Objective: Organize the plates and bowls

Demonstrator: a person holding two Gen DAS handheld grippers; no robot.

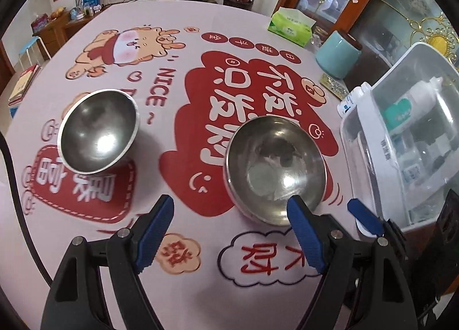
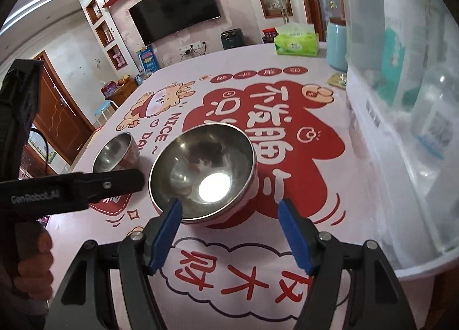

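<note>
Both grippers are spread and hold nothing: the left gripper [image 1: 232, 226] hangs above the printed pink tablecloth [image 1: 200, 295] between two round stainless-steel bowls, and the right gripper [image 2: 229, 229] frames the near rim of the larger bowl [image 2: 203, 178]. The smaller bowl [image 1: 99, 132] stands well apart to the left. Risk: the thin, polished rim may slip from the blue pads, or a finger may push the bowl toward the clear plastic bin [image 2: 407, 129] just beside it

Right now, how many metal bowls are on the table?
2. The small bowl sits upright to the left; the large bowl sits upright to the right, near the clear plastic bin. No plates show; more may be out of view.
</note>
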